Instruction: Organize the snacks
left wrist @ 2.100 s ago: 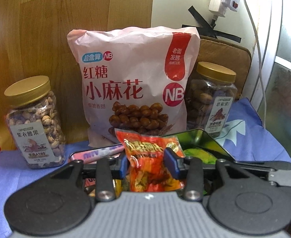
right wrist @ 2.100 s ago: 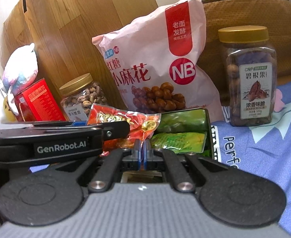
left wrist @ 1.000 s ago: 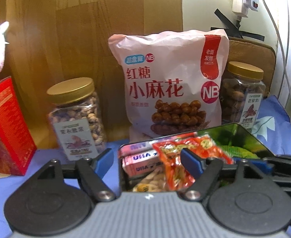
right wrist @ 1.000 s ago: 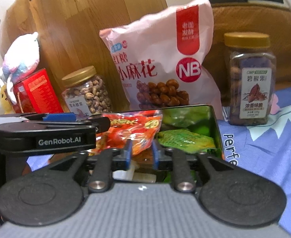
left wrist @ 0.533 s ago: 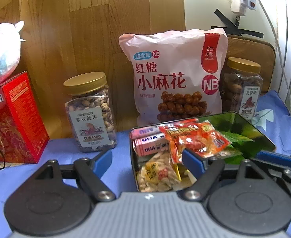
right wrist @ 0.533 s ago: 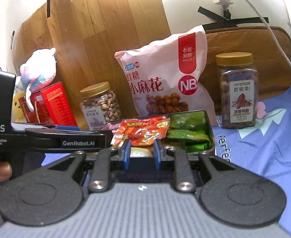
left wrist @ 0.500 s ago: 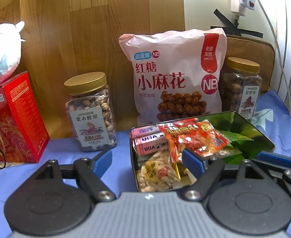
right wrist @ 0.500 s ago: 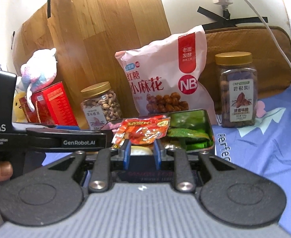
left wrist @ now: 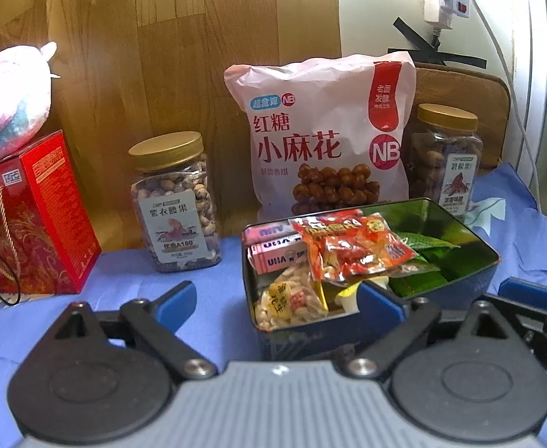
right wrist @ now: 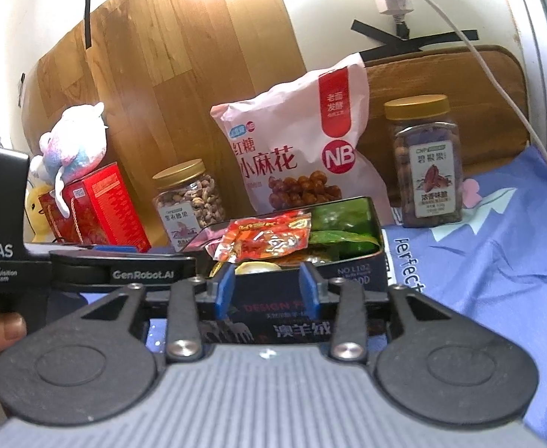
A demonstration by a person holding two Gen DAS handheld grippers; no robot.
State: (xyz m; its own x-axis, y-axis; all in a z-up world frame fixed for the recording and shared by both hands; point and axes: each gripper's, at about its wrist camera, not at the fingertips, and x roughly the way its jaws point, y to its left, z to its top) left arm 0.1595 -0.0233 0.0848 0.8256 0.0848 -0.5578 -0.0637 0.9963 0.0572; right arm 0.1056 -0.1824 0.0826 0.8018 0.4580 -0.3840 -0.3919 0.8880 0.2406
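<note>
A dark open tin (left wrist: 475, 280) (right wrist: 355, 274) sits on the blue cloth, filled with snacks. A red-orange snack packet (left wrist: 351, 250) (right wrist: 269, 239) lies on top, with pink candy boxes (left wrist: 273, 250), a peanut packet (left wrist: 292, 298) and green packets (left wrist: 422, 257) (right wrist: 336, 239) around it. My left gripper (left wrist: 279, 304) is open and empty, just in front of the tin. My right gripper (right wrist: 266, 291) is open and empty, close to the tin's front wall. The left gripper's body (right wrist: 86, 268) shows at the left of the right wrist view.
Behind the tin stand a large pink bag (left wrist: 325, 138) (right wrist: 299, 149) and two gold-lidded nut jars (left wrist: 176, 201) (left wrist: 447, 156). A red box (left wrist: 34, 216) with a plush toy (left wrist: 12, 100) on top is at the left. A power strip (left wrist: 445, 0) and cable hang at the right.
The left gripper let go of the red-orange packet, which now lies in the tin. Both grippers opened and drew back from the tin.
</note>
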